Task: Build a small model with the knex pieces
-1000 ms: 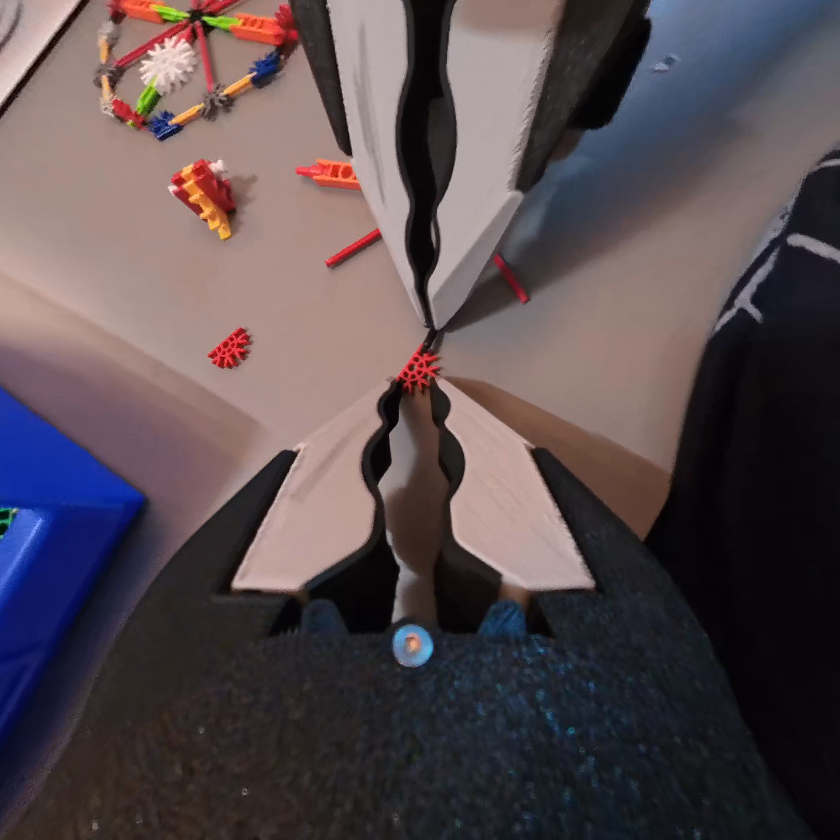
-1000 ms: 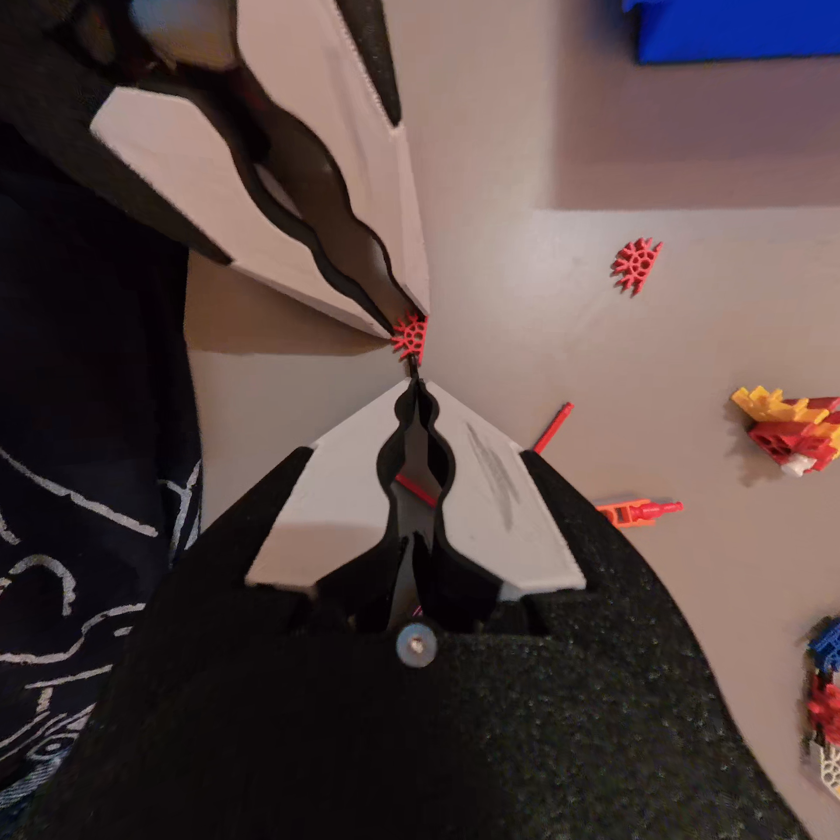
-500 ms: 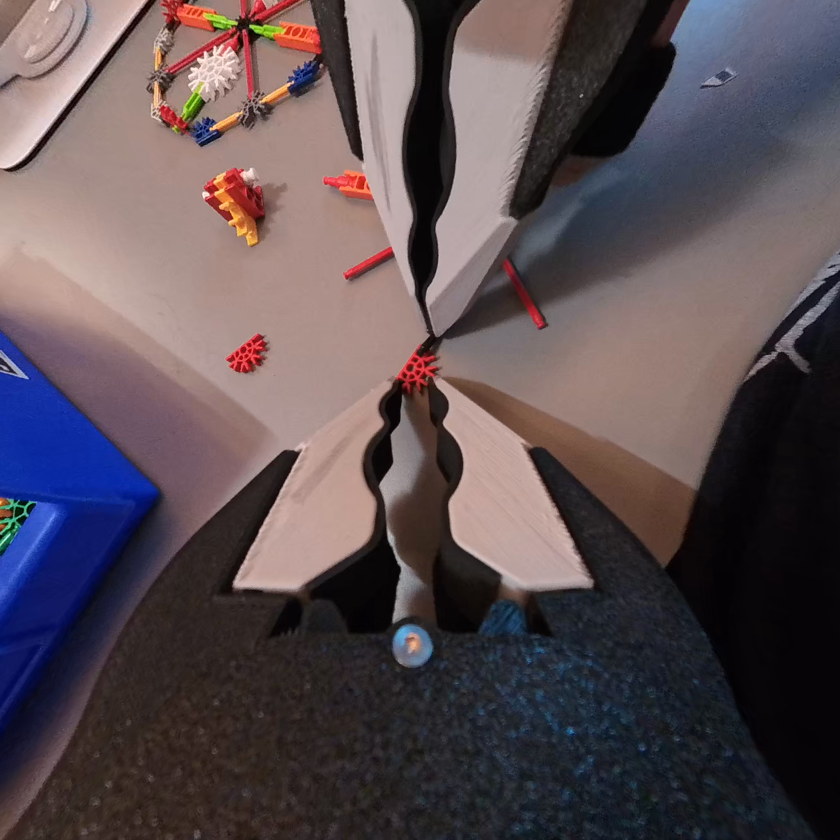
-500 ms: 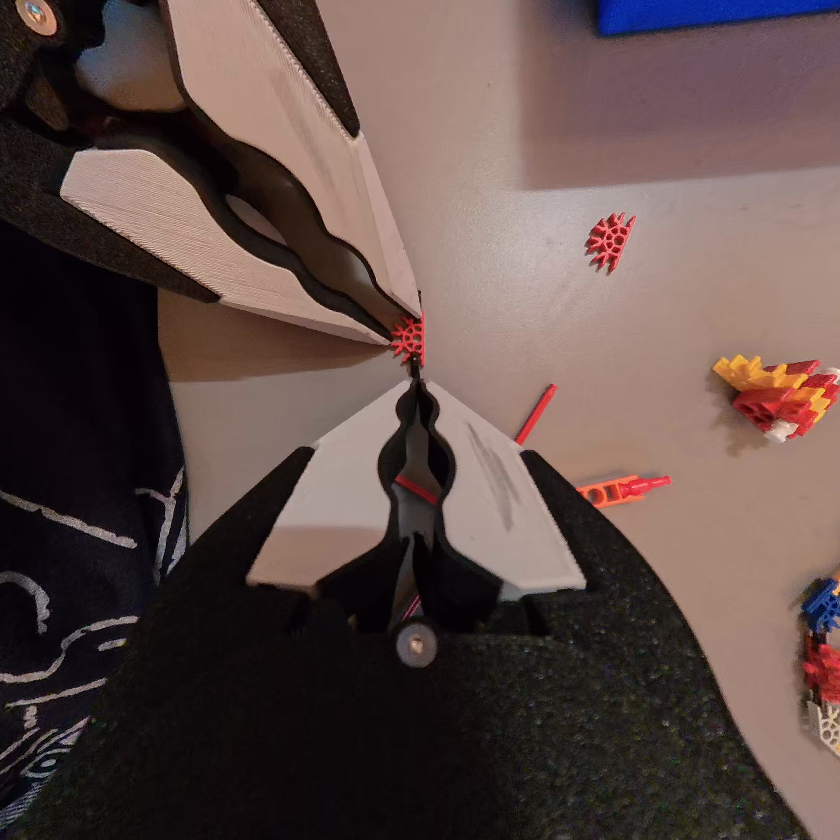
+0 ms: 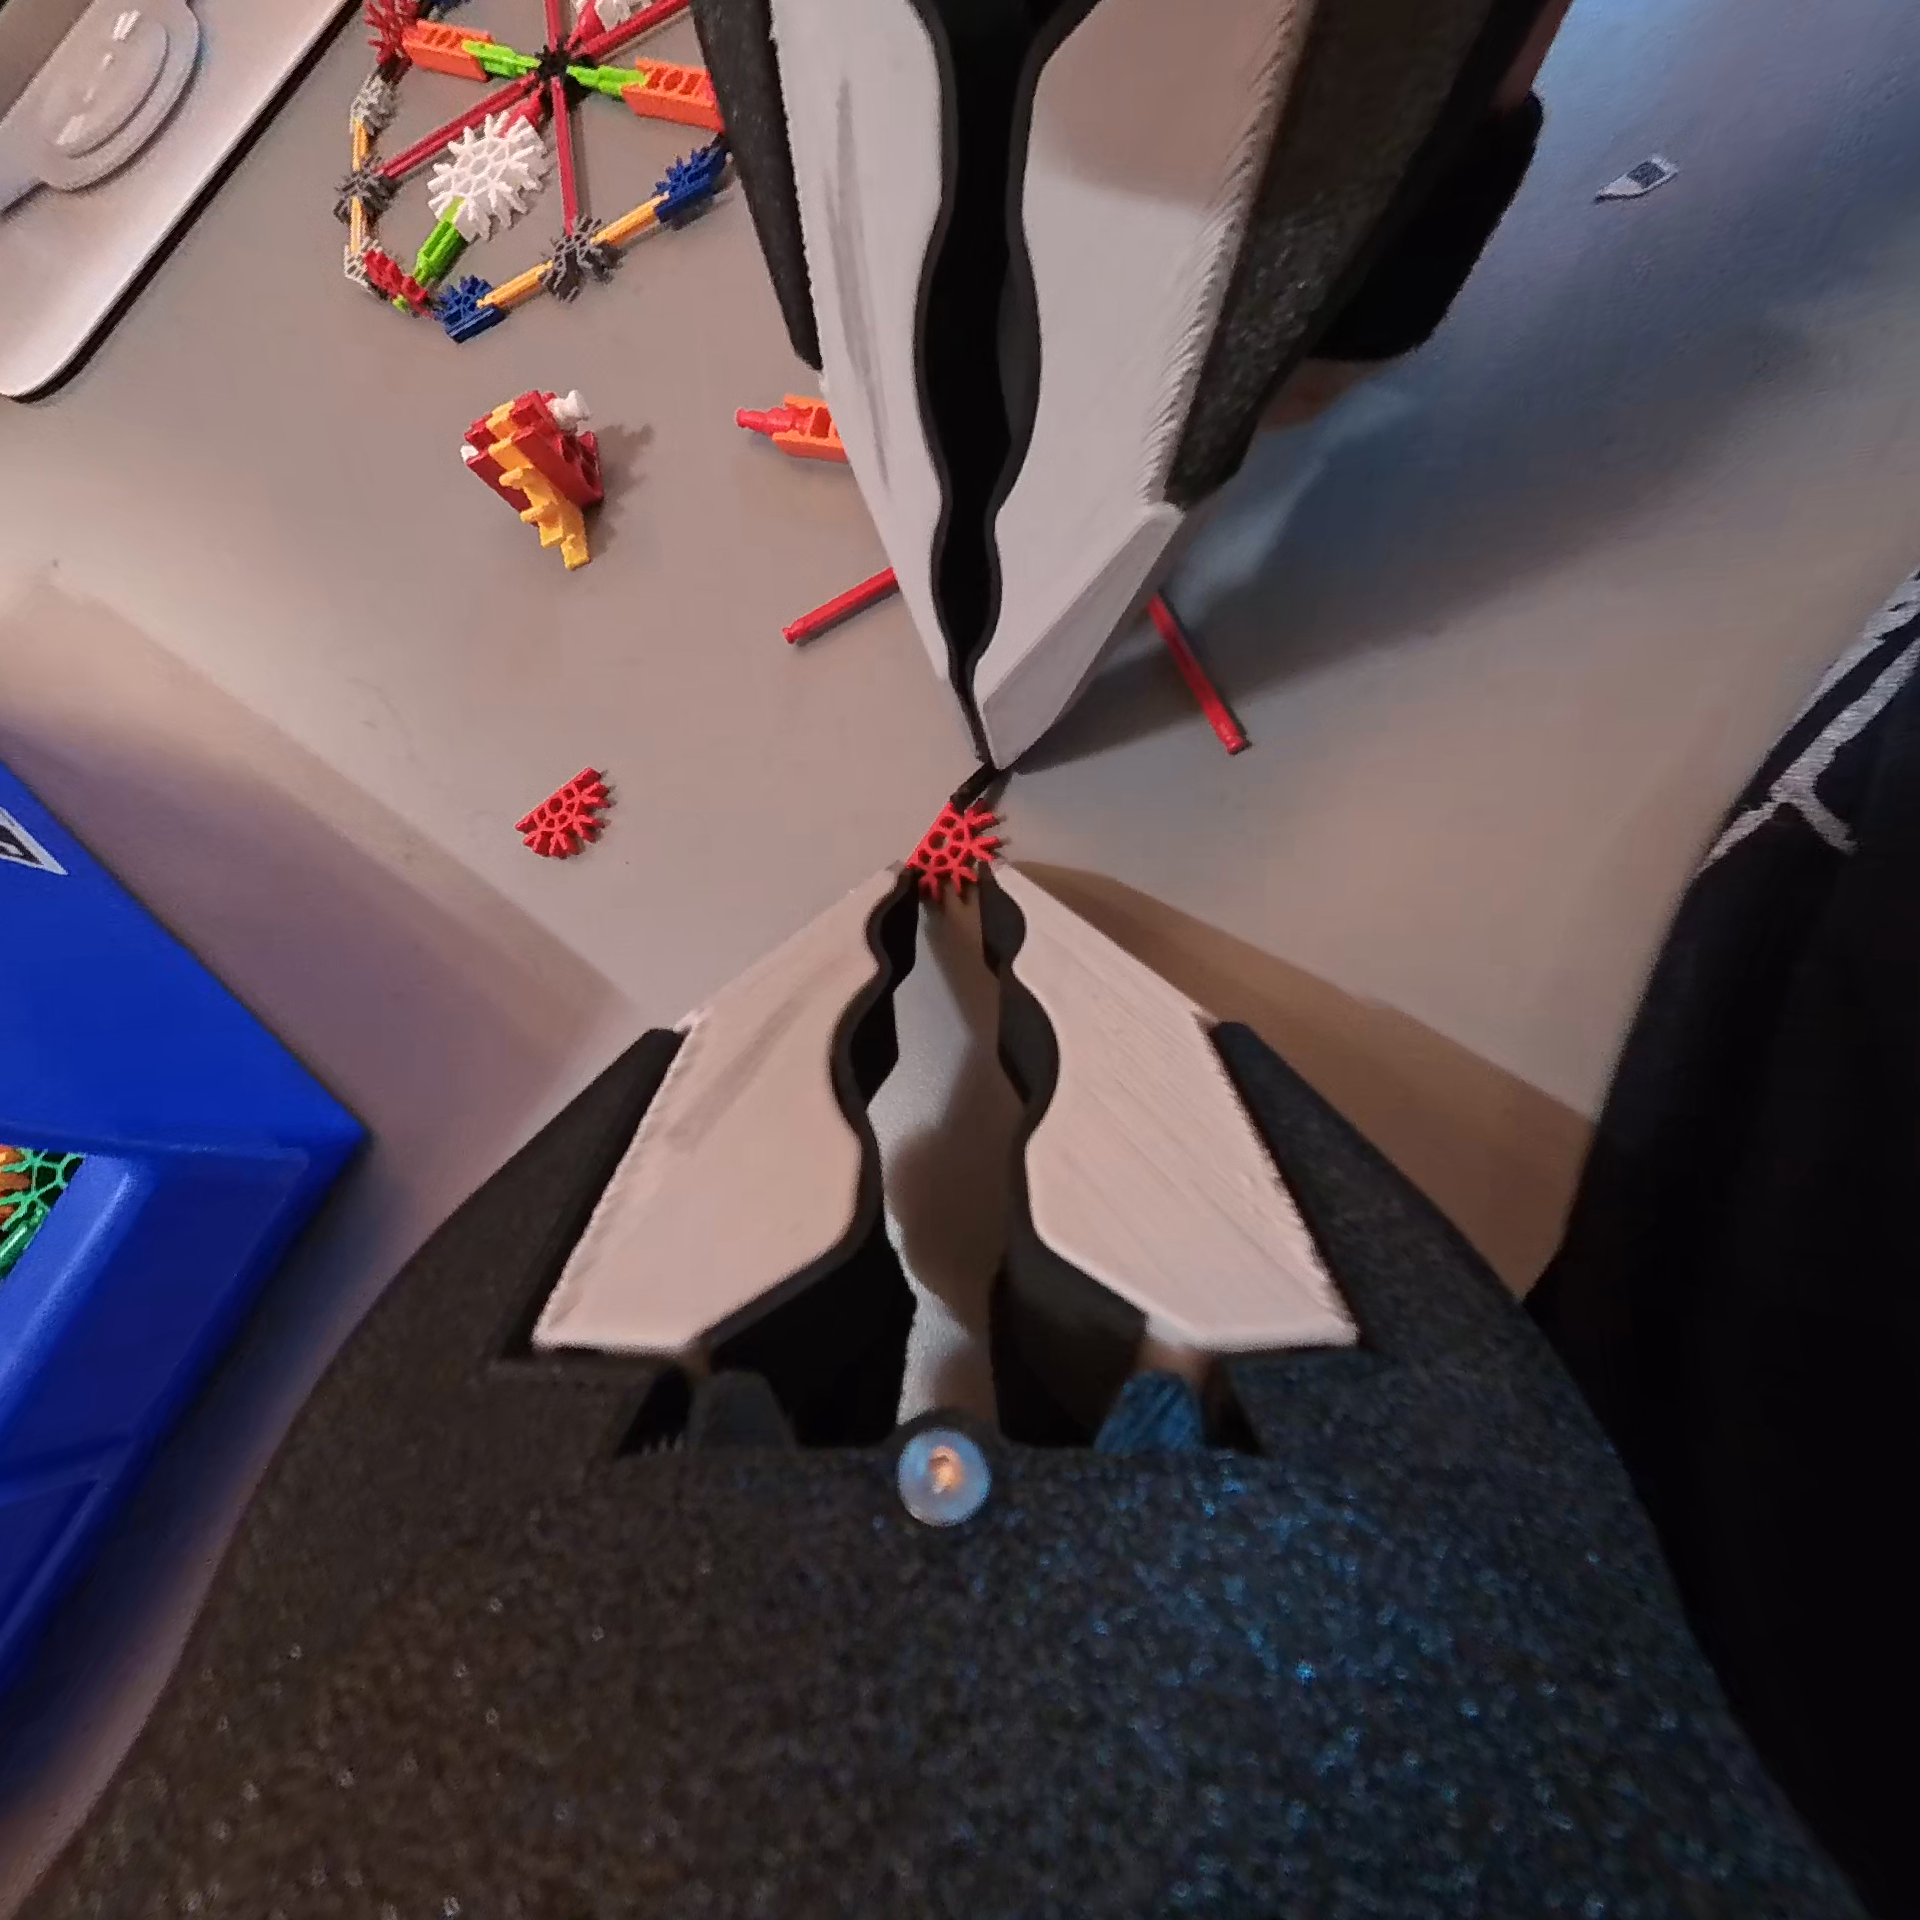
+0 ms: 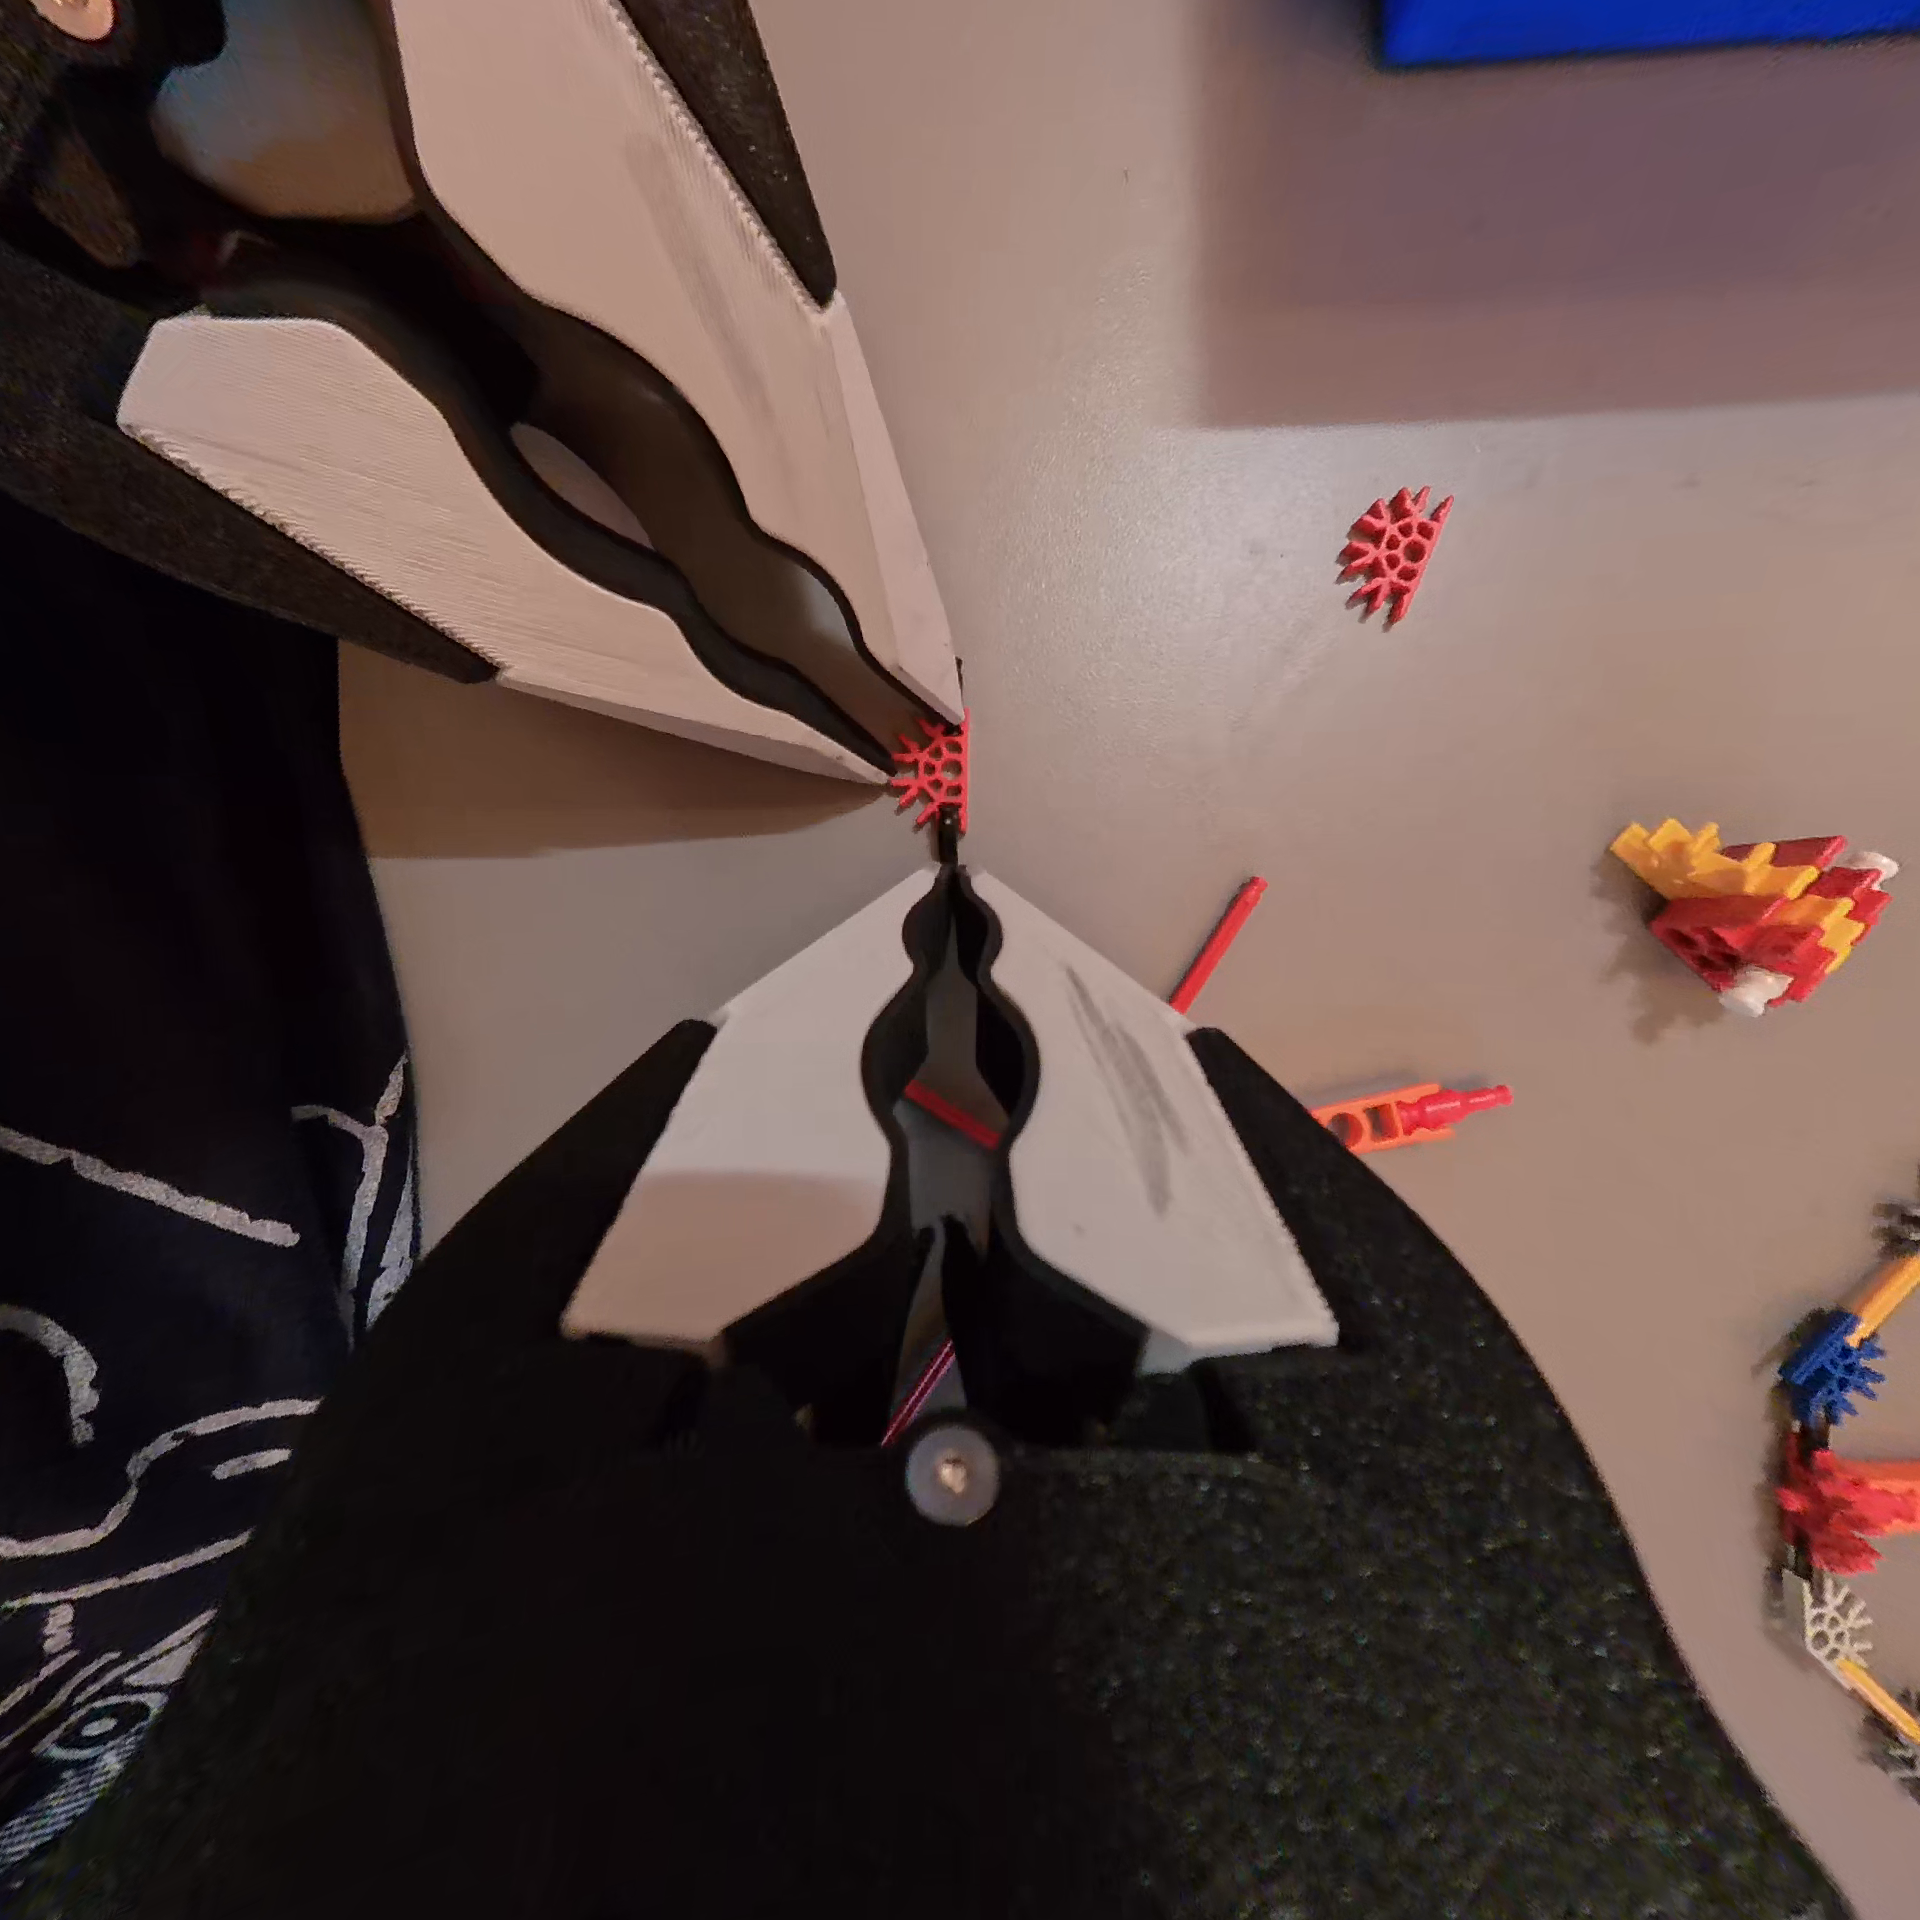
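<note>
Two grippers tip-to-tip: left gripper point(image 5: 948, 883) clamps red connector point(image 5: 951, 847); right gripper point(image 6: 948, 868) pinches black rod point(image 6: 948, 837) plugged into it.

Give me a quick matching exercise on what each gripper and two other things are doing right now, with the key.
Column one:
1. left gripper
2. right gripper
3. loose red connector
4. blue bin

Column two:
A. shut on the short black rod
B. lying flat on the table
C. has green pieces inside
D. shut on the held red connector

Pairs: 1-D, 2-A, 3-B, 4-C.
</note>
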The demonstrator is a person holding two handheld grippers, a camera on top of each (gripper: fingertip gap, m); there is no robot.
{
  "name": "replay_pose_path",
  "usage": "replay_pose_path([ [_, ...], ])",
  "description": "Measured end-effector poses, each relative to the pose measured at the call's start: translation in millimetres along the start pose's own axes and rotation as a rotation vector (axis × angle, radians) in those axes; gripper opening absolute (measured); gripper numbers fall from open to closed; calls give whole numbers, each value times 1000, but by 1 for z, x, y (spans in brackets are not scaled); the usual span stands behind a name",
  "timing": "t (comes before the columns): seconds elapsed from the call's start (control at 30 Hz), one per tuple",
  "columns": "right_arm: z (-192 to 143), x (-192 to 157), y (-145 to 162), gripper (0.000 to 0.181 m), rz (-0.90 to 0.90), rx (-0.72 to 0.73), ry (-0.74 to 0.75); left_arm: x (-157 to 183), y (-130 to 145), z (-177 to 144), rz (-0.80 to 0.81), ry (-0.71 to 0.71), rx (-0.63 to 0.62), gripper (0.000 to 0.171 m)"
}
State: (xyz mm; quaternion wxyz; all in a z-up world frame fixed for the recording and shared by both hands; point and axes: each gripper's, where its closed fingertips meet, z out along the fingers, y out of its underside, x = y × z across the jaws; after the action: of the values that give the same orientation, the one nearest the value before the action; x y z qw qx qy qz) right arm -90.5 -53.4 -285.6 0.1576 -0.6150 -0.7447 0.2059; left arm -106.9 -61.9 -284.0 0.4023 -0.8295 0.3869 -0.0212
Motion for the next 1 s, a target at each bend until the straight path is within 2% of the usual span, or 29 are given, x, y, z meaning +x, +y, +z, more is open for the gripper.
replay_pose_path([
  [0.07,0,0,0,0,-1,-7,1,0,0,0,-1,1,0,11],
  [0.17,-1,1,0,10,-5,-10,13,0,0,0,0,0,1,11],
  [0.53,-3,1,-2,9,-10,-2,28,0,0,0,0,0,1,11],
  [0.73,-8,3,-4,15,27,20,54,-1,0,0,0,-1,1,11],
  [0.83,-2,3,-1,14,21,-3,67,-1,0,0,1,-2,1,11],
  [0.93,1,6,-1,2,6,-6,101,-1,0,0,4,-6,2,11],
  [1.0,0,7,0,2,0,-6,97,-1,0,0,5,-7,2,11],
])
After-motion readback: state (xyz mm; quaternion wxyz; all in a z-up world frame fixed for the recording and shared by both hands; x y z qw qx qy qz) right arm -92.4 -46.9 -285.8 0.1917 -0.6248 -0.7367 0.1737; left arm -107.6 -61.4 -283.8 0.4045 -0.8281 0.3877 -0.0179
